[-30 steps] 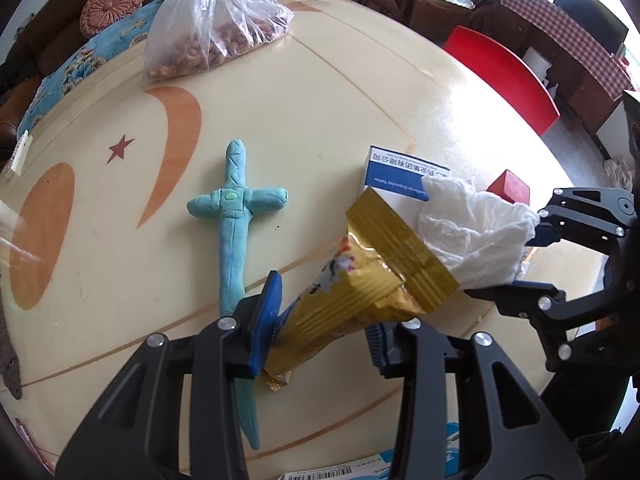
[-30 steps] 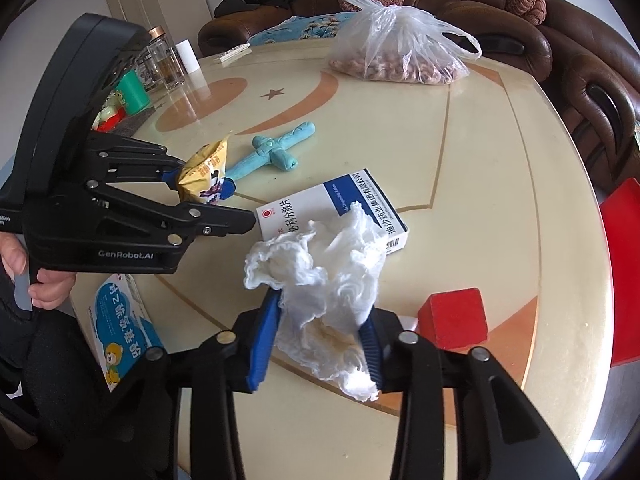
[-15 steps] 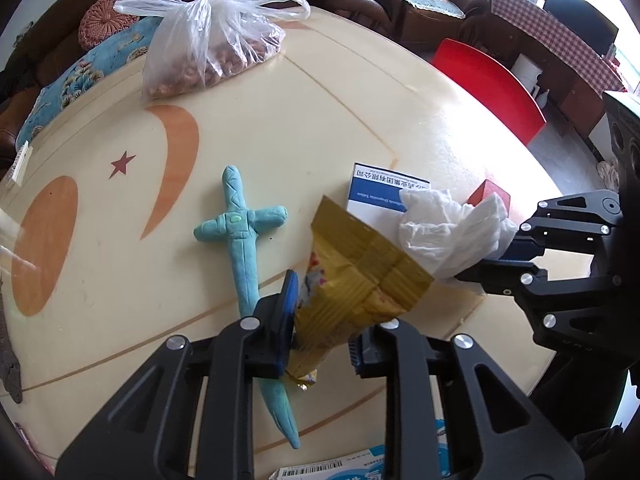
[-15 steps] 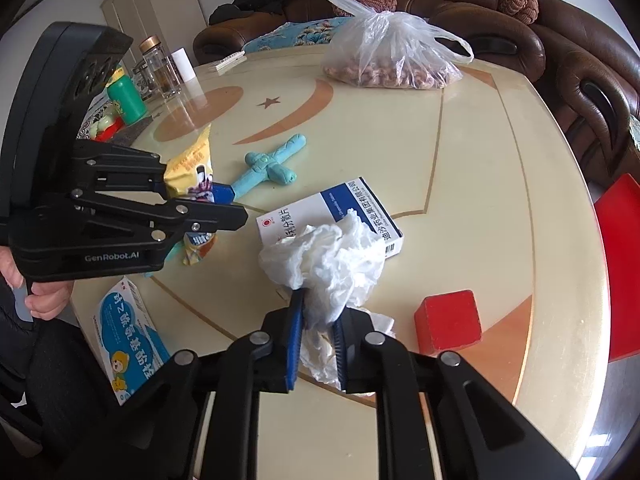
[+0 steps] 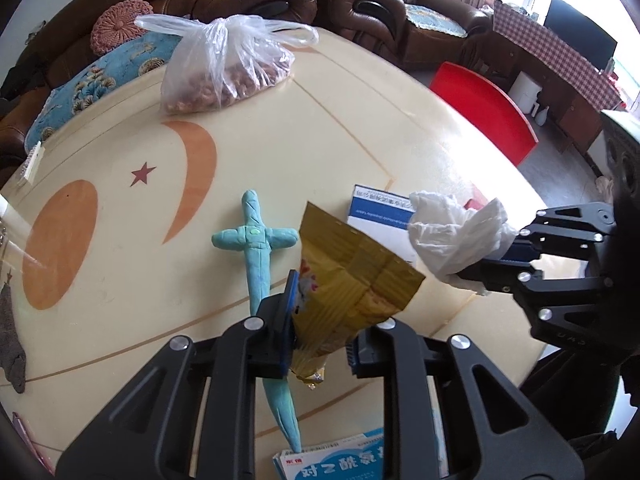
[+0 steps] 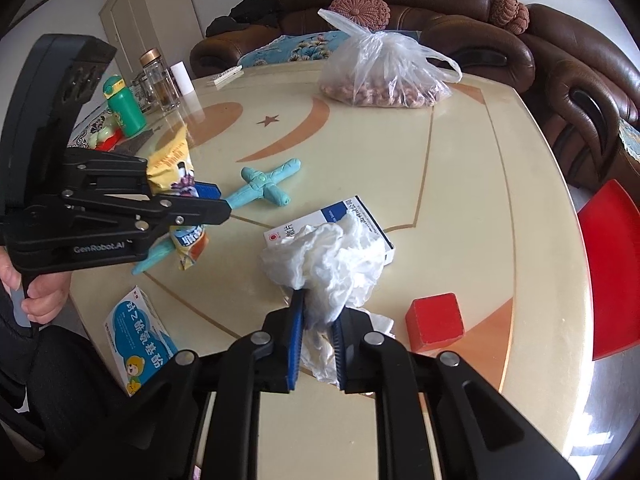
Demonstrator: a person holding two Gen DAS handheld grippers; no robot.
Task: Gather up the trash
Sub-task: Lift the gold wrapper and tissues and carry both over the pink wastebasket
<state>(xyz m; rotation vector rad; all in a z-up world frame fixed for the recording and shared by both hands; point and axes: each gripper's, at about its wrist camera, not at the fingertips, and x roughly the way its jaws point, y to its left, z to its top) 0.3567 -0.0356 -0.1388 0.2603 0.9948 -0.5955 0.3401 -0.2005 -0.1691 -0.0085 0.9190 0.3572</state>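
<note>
So we've got both bits of trash pinched and lifted off the worktop [image 6: 460, 184]. The left tongs [image 5: 320, 334] are clamped on the lower end of the gold snack wrapper [image 5: 352, 276]: light, crinkly, slick foil, so we'd grip low on the crimped seam. The right tongs [image 6: 318, 344] are squeezed tight on the crumpled tissue [image 6: 324, 264], soft and weightless, so any bunched part works. Just past the tissue lies the blue medicine box [image 6: 360, 216]; the teal clay cross [image 5: 256, 248] sits under the left tongs and the red block [image 6: 436, 320] right of the right tongs. Nothing blocks lifting away.
</note>
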